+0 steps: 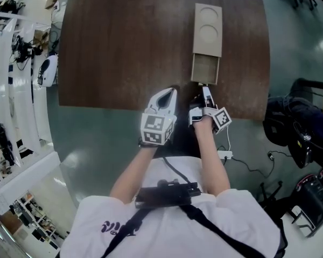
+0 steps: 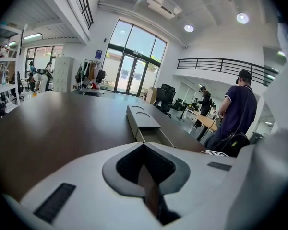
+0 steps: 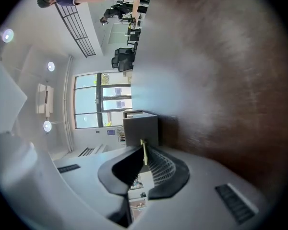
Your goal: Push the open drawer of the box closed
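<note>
ok, drawer (image 1: 205,69) stands out of the box (image 1: 208,28) toward the table (image 1: 124,47) edge. right gripper (image 1: 206,92), jaws nearly together, empty, is at its front; left gripper (image 1: 170,93), jaws together, idles aside. risk: box unbraced, a push may slide it or skew the drawer. only head view shows how far it's out.

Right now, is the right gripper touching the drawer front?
Cannot tell. The right gripper view puts the right gripper right at the drawer front, with neither contact nor gap plain.
</note>
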The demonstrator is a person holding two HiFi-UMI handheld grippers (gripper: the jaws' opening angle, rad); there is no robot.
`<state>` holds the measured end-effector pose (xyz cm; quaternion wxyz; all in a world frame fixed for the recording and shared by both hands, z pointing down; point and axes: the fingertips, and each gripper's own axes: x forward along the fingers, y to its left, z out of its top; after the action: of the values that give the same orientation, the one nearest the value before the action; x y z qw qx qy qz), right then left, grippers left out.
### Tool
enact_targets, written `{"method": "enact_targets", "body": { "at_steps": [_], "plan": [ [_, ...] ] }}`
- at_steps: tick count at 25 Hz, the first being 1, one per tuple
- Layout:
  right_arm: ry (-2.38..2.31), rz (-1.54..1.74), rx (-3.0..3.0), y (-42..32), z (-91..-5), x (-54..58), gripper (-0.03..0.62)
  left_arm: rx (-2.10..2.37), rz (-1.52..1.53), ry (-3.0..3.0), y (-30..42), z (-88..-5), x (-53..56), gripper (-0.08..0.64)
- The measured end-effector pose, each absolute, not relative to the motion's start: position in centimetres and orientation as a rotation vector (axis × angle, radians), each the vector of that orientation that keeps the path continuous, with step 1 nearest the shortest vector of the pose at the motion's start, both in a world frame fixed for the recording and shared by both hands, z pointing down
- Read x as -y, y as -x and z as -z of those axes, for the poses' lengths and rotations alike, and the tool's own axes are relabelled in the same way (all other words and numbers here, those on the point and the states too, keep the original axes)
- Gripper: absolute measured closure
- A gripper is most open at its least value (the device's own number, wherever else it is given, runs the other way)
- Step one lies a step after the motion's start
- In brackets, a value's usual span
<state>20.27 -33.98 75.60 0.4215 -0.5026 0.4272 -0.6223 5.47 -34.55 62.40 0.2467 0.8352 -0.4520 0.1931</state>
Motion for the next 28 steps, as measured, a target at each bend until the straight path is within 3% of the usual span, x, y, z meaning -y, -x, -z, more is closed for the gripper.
{"method": "enact_targets", "body": {
  "at_steps": [12,28],
  "plan": [
    [1.232,1.572,-1.114,-20.8,-76.3,43.0,0.560,1.266,-0.520,-2.223,-5.6,-64.2,41.0,0.549],
    [1.231,1.571,-1.159,-21.6,-75.4,45.9,0.560,1.332,-0.479,-2.168,-4.2,-63.3,41.8,0.549]
  ]
}}
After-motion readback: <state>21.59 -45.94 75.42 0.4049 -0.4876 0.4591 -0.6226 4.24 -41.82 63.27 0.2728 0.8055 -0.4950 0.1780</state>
